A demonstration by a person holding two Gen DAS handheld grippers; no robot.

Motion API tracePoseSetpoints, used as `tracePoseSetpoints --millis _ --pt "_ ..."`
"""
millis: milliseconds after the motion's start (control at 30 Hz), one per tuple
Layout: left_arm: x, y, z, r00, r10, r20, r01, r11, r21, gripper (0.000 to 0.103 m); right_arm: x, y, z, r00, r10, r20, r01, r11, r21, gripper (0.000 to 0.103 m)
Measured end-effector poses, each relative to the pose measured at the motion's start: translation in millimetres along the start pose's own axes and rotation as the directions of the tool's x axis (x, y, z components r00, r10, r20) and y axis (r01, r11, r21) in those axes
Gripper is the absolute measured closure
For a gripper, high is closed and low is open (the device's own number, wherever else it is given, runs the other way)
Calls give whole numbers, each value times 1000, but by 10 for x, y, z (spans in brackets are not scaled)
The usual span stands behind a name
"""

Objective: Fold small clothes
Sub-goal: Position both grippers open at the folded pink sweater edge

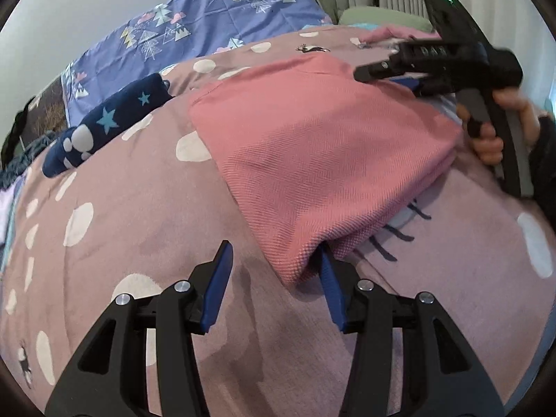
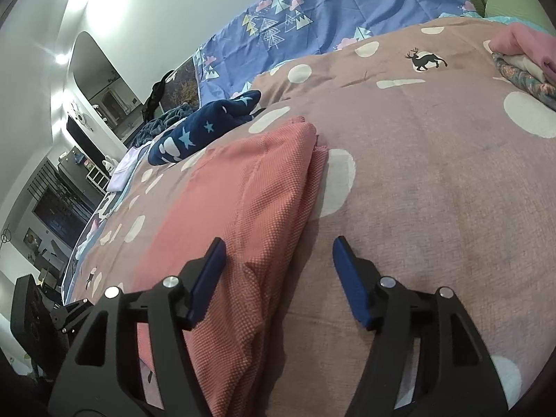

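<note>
A folded pink knit garment (image 1: pixel 312 153) lies flat on the mauve spotted bedcover (image 1: pixel 139 208). My left gripper (image 1: pixel 274 247) is open low over the bedcover. The garment's near corner reaches between its fingers and rests against the right pad, while the left pad stands clear of the cloth. In the right wrist view the same pink garment (image 2: pixel 243 208) runs up the left half. My right gripper (image 2: pixel 278 239) is open with the garment's folded edge between its fingers, nearer the left one. The left wrist view also shows the right gripper (image 1: pixel 389 80) over the garment's far corner, held by a hand (image 1: pixel 486 139).
A rolled navy garment with stars (image 1: pixel 104 121) lies on the bedcover to the left of the pink one. A blue sheet with tree prints (image 1: pixel 208 21) covers the back. A heap of pink and patterned clothes (image 2: pixel 521 59) sits at the far right.
</note>
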State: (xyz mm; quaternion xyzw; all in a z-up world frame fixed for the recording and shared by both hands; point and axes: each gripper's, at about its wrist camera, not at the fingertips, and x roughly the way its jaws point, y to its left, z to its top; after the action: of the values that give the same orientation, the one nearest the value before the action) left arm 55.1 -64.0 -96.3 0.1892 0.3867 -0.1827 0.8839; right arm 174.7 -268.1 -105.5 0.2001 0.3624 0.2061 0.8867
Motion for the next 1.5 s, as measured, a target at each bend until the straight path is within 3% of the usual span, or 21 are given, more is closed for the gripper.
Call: tracePoseSetpoints --millis 167,300,467,633,667,733,833,933,1033,1067,1167,1267,1400,1500 --pt "50 60 -4 999 -23 -25 22 998 -60 49 0 2 -2 1000 -1 0 1 1000 -1 37" --pt "166 -46 130 995 95 -17 -96 994 -52 48 -4 12 -6 1000 1 1 -1 1000 1 37" --pt "110 -71 97 973 227 -26 -229 972 -61 48 -23 18 -14 1000 10 4 -10 1000 4 37" --pt "-103 -5 -119 961 271 -55 -275 958 -77 50 -26 4 -7 1000 16 5 -16 1000 5 37" --pt "-130 -16 -153 963 260 -67 -265 961 -78 53 -34 -2 -10 1000 16 5 -16 1000 5 37" --pt "-162 -5 -210 980 183 -81 -191 977 -98 68 -35 -1 -10 1000 16 5 -16 1000 5 37" --pt "-257 78 -233 998 34 -49 -41 988 -150 69 -35 -3 -10 1000 15 5 -15 1000 4 37" --pt "-389 161 -143 998 -55 36 61 980 -189 69 -35 -4 -9 1000 15 5 -15 1000 4 37" --pt "-380 199 6 991 -49 122 70 983 -171 71 -39 -5 -9 1000 16 6 -16 1000 4 37" --pt "-298 214 44 992 -48 117 68 983 -173 71 -39 -6 -9 1000 16 6 -16 1000 5 37" --pt "152 115 25 996 -75 -40 67 983 -172 72 -37 -4 -9 1000 17 6 -17 1000 5 37" --pt "16 -60 26 999 -43 -13 41 995 -91 73 -35 -5 -7 1000 16 6 -16 1000 4 37" --pt "-161 46 9 994 -104 -14 102 988 -119 66 -37 -6 -7 1000 17 6 -18 1000 5 37" --pt "-182 275 66 997 -69 28 73 982 -174 48 -49 -18 -14 1000 25 8 -25 1000 13 37"
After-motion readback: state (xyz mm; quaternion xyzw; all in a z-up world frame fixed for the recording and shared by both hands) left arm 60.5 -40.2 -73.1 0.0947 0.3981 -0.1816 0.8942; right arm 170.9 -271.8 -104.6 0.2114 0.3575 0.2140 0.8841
